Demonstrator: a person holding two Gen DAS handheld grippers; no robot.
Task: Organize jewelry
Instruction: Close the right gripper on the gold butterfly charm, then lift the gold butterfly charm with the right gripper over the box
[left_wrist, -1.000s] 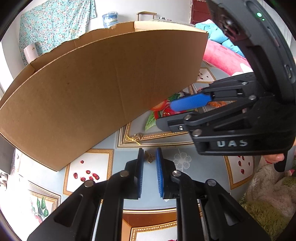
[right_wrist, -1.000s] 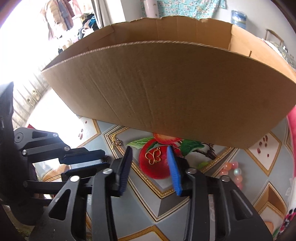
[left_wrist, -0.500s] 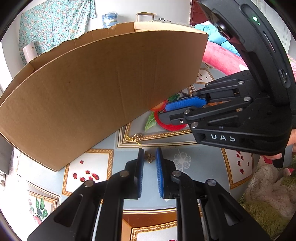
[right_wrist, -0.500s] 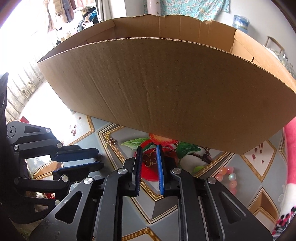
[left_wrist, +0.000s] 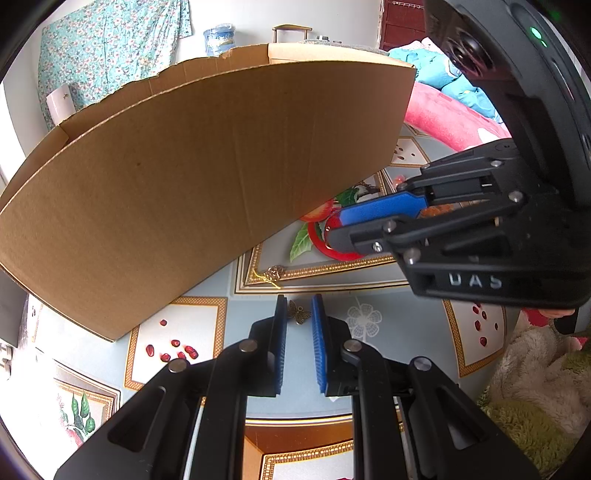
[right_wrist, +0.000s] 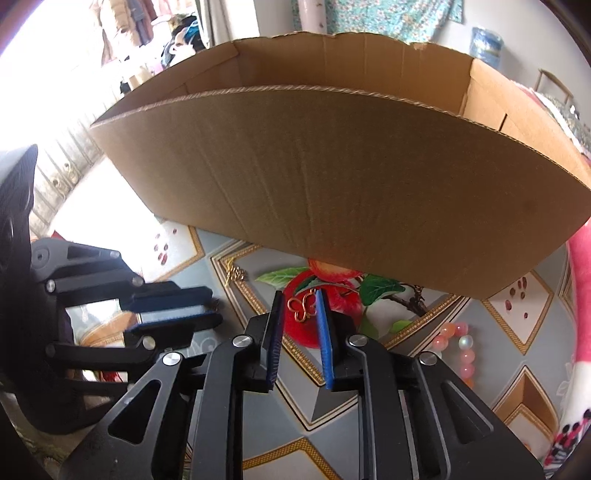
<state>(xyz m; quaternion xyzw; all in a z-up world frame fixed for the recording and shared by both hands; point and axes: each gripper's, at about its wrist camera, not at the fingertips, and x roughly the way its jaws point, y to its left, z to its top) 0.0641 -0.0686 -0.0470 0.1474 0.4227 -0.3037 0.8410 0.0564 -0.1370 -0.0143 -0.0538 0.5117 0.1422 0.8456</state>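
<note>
My left gripper (left_wrist: 298, 308) is shut on a small bronze butterfly charm (left_wrist: 298, 313), held between the blue pads just above the patterned tablecloth. My right gripper (right_wrist: 300, 306) is shut on a gold butterfly charm (right_wrist: 303, 305) and holds it raised off the cloth, in front of the large open cardboard box (right_wrist: 332, 177). The right gripper also shows in the left wrist view (left_wrist: 343, 229), to the right of the box (left_wrist: 207, 177). A gold chain piece (left_wrist: 271, 274) lies on the cloth near the box's lower edge; it also shows in the right wrist view (right_wrist: 233, 273).
A pink and white bead bracelet (right_wrist: 458, 343) lies on the cloth at the right. A pink cushion (left_wrist: 450, 118) lies beyond the box. A fluffy green and white rug (left_wrist: 535, 391) lies at the table's right edge.
My right gripper closed on the gold butterfly charm and has lifted it off the cloth, toward the box. My left gripper has stayed shut on the bronze charm.
</note>
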